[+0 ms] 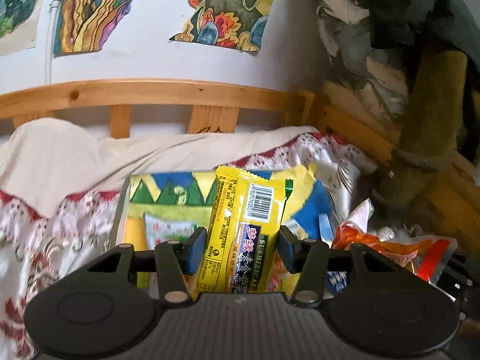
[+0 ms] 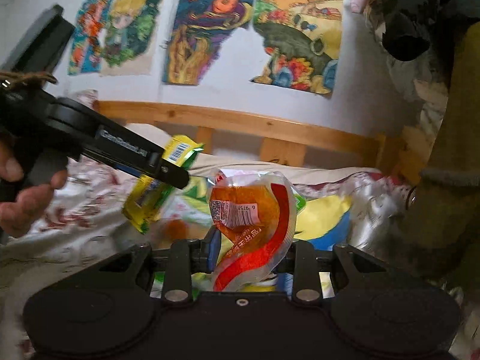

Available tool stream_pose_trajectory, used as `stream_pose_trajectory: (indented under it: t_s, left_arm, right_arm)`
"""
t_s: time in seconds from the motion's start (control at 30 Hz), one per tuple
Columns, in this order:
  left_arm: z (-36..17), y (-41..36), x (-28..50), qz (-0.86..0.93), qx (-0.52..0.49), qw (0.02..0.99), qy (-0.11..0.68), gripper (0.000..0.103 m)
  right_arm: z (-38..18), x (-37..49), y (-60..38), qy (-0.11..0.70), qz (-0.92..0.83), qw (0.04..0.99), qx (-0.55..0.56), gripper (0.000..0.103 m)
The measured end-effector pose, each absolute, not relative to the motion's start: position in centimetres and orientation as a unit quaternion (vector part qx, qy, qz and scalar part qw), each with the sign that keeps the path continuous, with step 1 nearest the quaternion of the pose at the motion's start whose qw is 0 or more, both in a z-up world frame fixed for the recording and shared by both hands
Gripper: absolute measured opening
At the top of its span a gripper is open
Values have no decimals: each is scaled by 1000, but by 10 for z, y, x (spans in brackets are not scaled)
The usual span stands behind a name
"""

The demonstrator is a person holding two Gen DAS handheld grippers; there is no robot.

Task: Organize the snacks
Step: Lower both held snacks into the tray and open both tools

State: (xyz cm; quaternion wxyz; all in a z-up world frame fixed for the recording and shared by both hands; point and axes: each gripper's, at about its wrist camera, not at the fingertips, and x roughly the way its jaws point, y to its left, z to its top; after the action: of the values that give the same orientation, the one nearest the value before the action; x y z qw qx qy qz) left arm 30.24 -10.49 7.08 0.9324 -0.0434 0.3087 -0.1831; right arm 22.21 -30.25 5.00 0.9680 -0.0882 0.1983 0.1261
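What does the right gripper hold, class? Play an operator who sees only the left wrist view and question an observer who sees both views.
Operator: I see my yellow packet clamped. What is in the right gripper?
Observer: It is shut on a clear orange and red snack pouch, barcode label facing the camera.
Operator: Is the left gripper visible from the right wrist view?
Observer: Yes, at the left of that view, a bare hand around its handle.
Operator: What hangs on the wall further left than I can see?
Observer: A colourful drawing of a yellow-haired figure.
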Motion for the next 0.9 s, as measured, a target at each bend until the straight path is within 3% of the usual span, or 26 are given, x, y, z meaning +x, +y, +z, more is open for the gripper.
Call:
stream_pose_trajectory:
  t_s: [0.37, 0.9]
  left_arm:
    - [34, -135, 362, -182, -40, 922, 339, 55]
    - [-24, -158, 382, -167, -21, 902, 397, 55]
  right_arm:
    - [19, 292, -329, 246, 77, 964, -63, 33]
    - [-21, 316, -333, 299, 69, 950, -48, 33]
